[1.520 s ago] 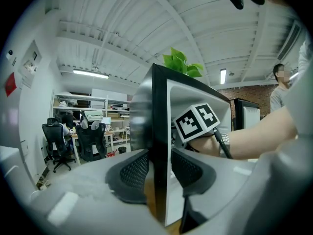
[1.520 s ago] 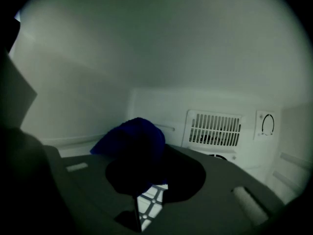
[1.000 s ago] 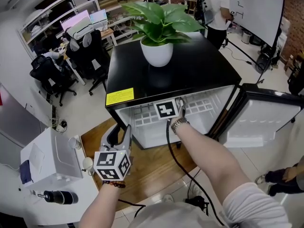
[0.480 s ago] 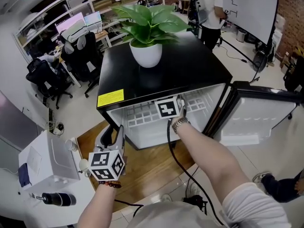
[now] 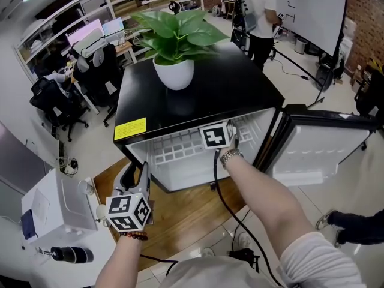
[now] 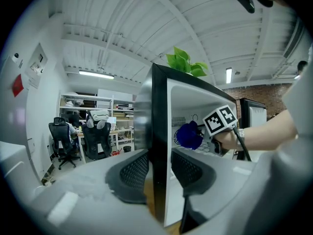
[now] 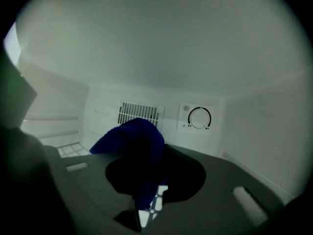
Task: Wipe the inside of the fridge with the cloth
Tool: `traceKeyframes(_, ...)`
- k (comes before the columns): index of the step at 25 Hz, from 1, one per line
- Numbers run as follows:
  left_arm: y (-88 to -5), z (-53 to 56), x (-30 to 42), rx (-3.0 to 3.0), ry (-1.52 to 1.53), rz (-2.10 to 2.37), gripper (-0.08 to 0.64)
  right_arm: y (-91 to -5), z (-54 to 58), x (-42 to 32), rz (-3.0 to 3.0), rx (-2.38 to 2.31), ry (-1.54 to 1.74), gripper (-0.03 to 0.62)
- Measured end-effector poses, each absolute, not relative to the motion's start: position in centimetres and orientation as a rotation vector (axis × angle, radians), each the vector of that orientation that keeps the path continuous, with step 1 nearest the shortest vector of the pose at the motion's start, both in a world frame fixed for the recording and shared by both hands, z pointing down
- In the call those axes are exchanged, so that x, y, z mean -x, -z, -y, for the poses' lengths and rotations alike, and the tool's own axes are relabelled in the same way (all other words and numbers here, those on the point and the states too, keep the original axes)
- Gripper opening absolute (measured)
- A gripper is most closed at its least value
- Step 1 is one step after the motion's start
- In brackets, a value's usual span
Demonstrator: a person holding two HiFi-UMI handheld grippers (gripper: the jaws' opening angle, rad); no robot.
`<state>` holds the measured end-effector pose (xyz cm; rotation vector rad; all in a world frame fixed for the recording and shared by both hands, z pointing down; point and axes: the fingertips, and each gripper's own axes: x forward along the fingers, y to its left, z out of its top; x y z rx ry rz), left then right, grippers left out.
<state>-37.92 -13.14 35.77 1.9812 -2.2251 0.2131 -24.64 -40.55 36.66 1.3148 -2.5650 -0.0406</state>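
The black fridge (image 5: 198, 98) stands open, its white inside facing me. My right gripper (image 5: 230, 128) reaches into the upper compartment, shut on a blue cloth (image 7: 137, 140) that bunches over its jaws (image 7: 154, 176). The cloth hangs near the back wall, below the vent (image 7: 138, 113) and the thermostat dial (image 7: 199, 117). In the left gripper view the blue cloth (image 6: 188, 135) shows ahead of the right gripper's marker cube. My left gripper (image 5: 135, 171) is low at the fridge's left side. Its jaws (image 6: 160, 168) straddle the black front edge (image 6: 159, 131) of the left wall, pads against both sides.
A potted plant (image 5: 174, 71) sits on the fridge top. The open door (image 5: 318, 155) swings out to the right. A white box (image 5: 51, 206) stands at my lower left. A black cable (image 5: 221, 191) trails from the right gripper. Office chairs (image 5: 90, 71) and a person (image 5: 258, 11) are behind.
The head view has shifted, so the fridge sits further left in the picture. Both grippers keep their places relative to the fridge.
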Motion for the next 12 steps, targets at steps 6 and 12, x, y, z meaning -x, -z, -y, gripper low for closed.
traceKeyframes(6,-35.8,13.2,37.8,-1.968,-0.212,2.232,0.137,-36.9,42.0,22.1,2.520,-1.385,0.012,0.072)
traceKeyframes(12,-35.8,13.1,38.1,-1.949,-0.211,2.248,0.137,-36.7,42.9,20.5,2.482,-1.437,0.004,0.072)
